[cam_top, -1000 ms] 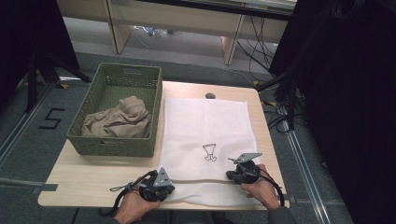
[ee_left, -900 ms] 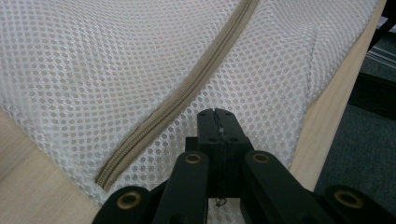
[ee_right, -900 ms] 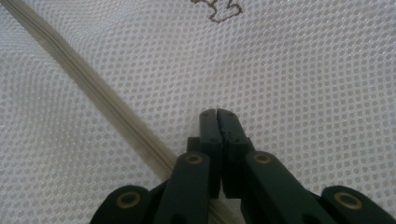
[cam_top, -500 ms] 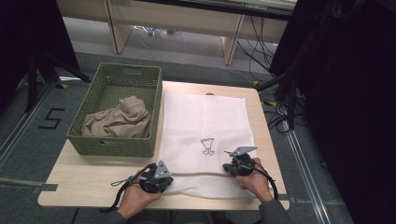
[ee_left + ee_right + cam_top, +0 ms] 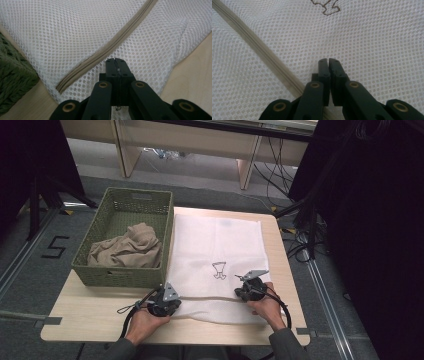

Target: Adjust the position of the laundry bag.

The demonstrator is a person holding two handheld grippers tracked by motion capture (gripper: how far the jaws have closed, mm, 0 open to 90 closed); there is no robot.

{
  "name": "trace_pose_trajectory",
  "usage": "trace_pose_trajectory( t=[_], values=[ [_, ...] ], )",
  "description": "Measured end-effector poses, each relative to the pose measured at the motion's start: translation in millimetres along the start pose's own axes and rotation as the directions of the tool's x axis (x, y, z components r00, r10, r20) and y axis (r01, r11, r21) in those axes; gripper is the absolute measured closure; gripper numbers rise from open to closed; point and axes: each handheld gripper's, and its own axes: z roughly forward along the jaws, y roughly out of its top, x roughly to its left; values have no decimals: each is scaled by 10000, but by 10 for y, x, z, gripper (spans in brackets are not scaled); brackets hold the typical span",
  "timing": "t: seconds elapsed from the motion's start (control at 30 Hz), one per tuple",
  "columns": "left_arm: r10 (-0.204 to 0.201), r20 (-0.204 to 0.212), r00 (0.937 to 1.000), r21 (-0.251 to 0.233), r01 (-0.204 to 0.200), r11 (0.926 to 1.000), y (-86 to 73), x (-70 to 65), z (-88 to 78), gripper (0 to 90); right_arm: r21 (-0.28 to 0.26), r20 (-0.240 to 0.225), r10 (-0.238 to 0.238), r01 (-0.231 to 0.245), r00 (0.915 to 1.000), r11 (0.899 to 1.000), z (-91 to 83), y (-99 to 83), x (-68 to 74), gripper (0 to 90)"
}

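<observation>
A white mesh laundry bag [image 5: 215,245] lies flat on the wooden table [image 5: 85,320], with a small dark emblem [image 5: 219,270] printed on it. A tan zipper [image 5: 112,46] runs across its near part. My left gripper [image 5: 171,296] rests on the bag's near left corner, jaws shut, tips just short of the zipper [image 5: 116,61]. My right gripper [image 5: 248,285] sits on the bag's near right side, jaws together, right of the zipper [image 5: 262,53] and below the emblem [image 5: 325,6]. Whether either pinches the mesh I cannot tell.
A green woven basket [image 5: 122,276] stands at the table's left against the bag, holding a crumpled beige cloth [image 5: 127,250]. Its wall shows at the left gripper view's left edge [image 5: 12,75]. Cables trail on the floor to the right.
Both hands have slid away from the person, farther onto the bag. The bag's near edge has moved a little away with them.
</observation>
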Motion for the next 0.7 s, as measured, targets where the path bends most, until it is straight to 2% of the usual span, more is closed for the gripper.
trace_pose_trajectory(
  t=[0.03,0.13,0.2,0.33,0.37,0.47,0.53,0.63,0.67,0.7],
  values=[
    [-36,-2,10000,-23,36,10000,2,-1,4,895,-56,5,118,-118,9999,9999,5,5,2,889],
    [-47,-6,10000,-24,47,10000,2,-1,4,891,-27,26,64,-64,10000,10000,8,9,-5,886],
    [-40,0,10000,5,40,10000,3,0,-4,874,-64,92,25,-24,10000,10000,0,12,-14,848],
    [-76,-21,10000,-8,76,10000,16,6,-27,794,-459,-93,399,-403,9992,9981,-79,23,-26,814],
    [-64,-44,10000,-50,64,10000,23,11,-37,767,-973,-127,719,-728,9973,9926,-188,33,-45,776],
    [-147,-91,9999,-262,145,9996,52,17,-83,685,-1409,-42,1201,-1195,9928,9828,-354,3,-108,724],
    [-181,-118,9998,-370,176,9992,65,16,-102,663,-1507,0,1290,-1275,9916,9803,-400,-22,-143,705],
    [-282,12,9996,-605,282,9978,107,14,-162,613,-1661,221,2036,-1972,9788,9662,-594,-179,-247,655],
    [-282,12,9996,-605,282,9978,107,14,-162,599,-1661,221,2036,-1972,9788,9662,-594,-179,-247,655],
    [-303,68,9995,-709,307,9970,125,-1,-181,586,-1713,413,2381,-2279,9704,9585,-689,-273,-292,635]
  ],
)
